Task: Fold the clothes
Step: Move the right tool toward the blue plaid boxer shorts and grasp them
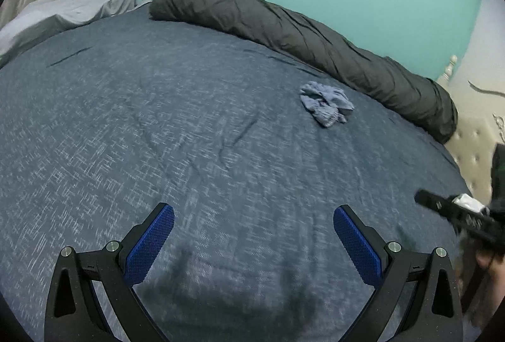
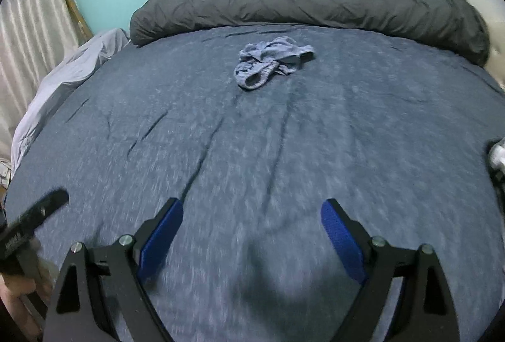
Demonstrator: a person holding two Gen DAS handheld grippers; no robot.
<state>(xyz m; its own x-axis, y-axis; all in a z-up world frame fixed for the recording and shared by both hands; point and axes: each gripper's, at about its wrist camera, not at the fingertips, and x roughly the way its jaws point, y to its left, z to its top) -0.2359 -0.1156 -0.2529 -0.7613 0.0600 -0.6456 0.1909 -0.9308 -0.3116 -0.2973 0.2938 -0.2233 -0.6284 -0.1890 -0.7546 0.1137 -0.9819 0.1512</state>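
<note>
Crumpled, the small blue-grey garment [image 2: 274, 61] lies on the bed [image 2: 252, 152] just before the rolled dark duvet [image 2: 309, 7]. Likely light and limp; its elastic waistband looks the surest hold. Both grippers, left [image 1: 253, 242] and right [image 2: 252, 234], hover well short, fingers spread, empty.

You have nothing here you can read. The only lettering sits on the other gripper's black body: in your right wrist view, faint white marks run along the left gripper [image 2: 22, 234] at the near left edge, too blurred to make out. In your left wrist view, the right gripper [image 1: 457, 212] at the near right edge carries similar small pale marks, equally smeared. No label, brand, number or sign shows legibly on either one
</note>
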